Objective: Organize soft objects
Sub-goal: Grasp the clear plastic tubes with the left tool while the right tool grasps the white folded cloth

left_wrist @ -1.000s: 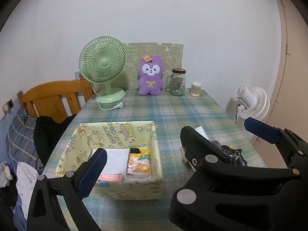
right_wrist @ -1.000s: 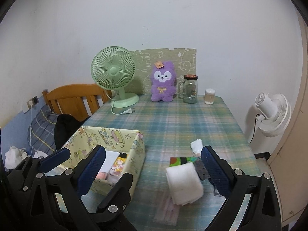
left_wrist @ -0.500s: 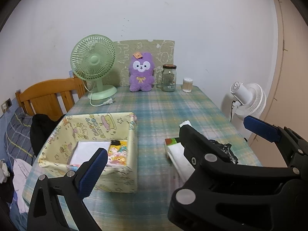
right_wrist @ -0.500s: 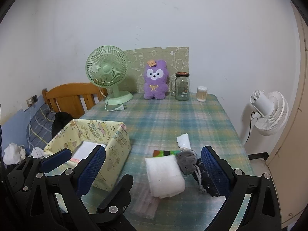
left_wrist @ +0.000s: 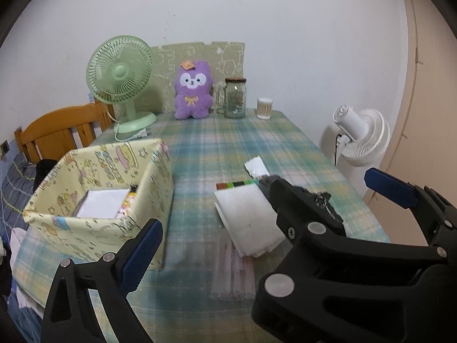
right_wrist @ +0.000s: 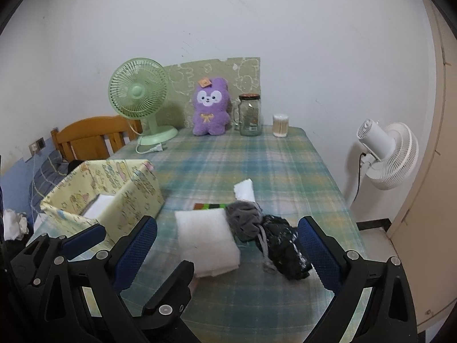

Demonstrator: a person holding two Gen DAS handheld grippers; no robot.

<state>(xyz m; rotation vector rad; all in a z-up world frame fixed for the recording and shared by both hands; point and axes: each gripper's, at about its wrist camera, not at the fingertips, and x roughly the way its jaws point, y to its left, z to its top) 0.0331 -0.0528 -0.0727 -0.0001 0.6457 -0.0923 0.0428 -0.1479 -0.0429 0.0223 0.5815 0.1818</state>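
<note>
The folded white fleece cloth (right_wrist: 207, 240) lies on the plaid-covered desk (right_wrist: 257, 160) between the wide-spread right tool (right_wrist: 227, 245), while the empty left tool (left_wrist: 262, 211) narrows.

Box (right_wrist: 114, 197) left on the table (right_wrist: 285, 165), folded towel (right_wrist: 208, 234) right of it, dark cloths (right_wrist: 274, 240) (perhaps socks) beside.
</note>
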